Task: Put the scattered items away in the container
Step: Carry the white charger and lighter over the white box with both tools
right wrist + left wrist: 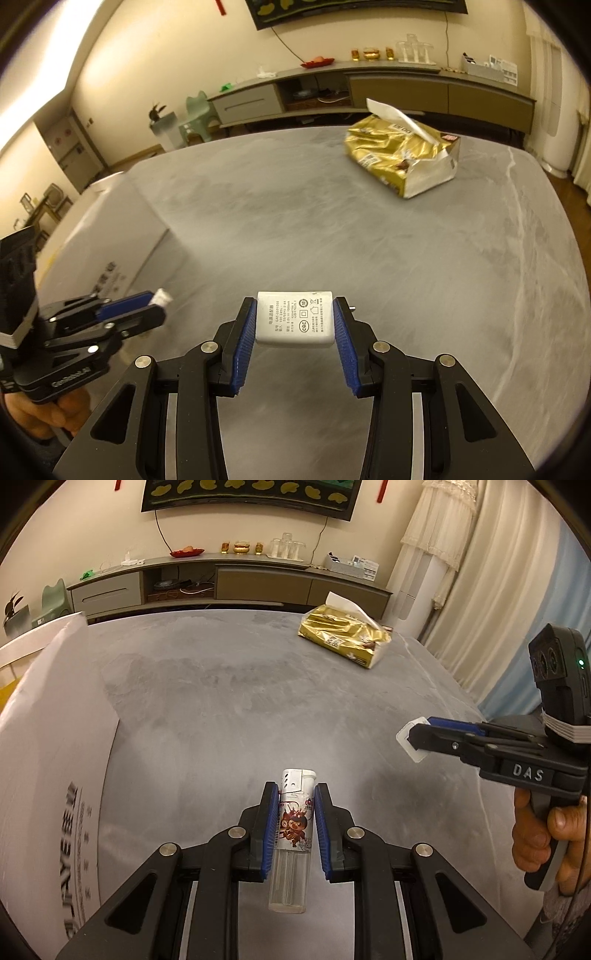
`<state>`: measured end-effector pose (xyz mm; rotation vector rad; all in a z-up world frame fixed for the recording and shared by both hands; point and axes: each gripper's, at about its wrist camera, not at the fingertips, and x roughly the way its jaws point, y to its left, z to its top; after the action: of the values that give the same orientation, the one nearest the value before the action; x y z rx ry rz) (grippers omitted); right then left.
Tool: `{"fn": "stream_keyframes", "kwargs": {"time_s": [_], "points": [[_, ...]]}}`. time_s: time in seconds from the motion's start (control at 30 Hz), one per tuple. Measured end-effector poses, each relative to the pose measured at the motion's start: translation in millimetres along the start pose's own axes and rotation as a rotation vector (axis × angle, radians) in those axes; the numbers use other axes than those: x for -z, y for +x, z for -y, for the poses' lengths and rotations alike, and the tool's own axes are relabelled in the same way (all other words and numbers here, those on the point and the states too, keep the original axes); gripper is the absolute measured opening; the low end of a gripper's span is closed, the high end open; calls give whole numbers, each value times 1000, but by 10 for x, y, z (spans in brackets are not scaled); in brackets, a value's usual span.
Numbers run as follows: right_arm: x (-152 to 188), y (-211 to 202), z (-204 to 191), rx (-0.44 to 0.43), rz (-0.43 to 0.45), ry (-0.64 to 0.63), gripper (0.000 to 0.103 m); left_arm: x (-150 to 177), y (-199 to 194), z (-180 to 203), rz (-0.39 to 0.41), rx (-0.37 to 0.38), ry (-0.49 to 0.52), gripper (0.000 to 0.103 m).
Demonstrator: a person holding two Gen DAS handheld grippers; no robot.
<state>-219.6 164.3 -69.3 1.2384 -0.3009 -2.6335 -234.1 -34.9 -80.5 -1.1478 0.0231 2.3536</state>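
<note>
Already clamped: left gripper (295, 830) around a clear lighter (293, 823), right gripper (294, 325) around a white charger (295, 319), both lifted above the grey table (258, 701). Next, carry left to the white box (48, 738) (interior unseen), lower inside before letting go. Far right, gold tissue pack (343, 637) waiting.

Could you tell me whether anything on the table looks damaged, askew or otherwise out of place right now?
Only the gold tissue pack stands out: its wrapper is crumpled and torn open at one end, a tissue sticks up, and it lies askew at the far side of the grey table. The lighter in the left tool and the charger in the right tool look intact.
</note>
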Motion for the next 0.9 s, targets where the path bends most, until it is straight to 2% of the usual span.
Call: {"fn": "stream_keyframes", "kwargs": {"time_s": [0.53,0.9], "points": [[469,-441,-416,-44,9,33,43,386,-664,211,34,21,30,21],[698,-697,-816,-61,7,3,43,539,-1080,291,73,43,36,21]]}}
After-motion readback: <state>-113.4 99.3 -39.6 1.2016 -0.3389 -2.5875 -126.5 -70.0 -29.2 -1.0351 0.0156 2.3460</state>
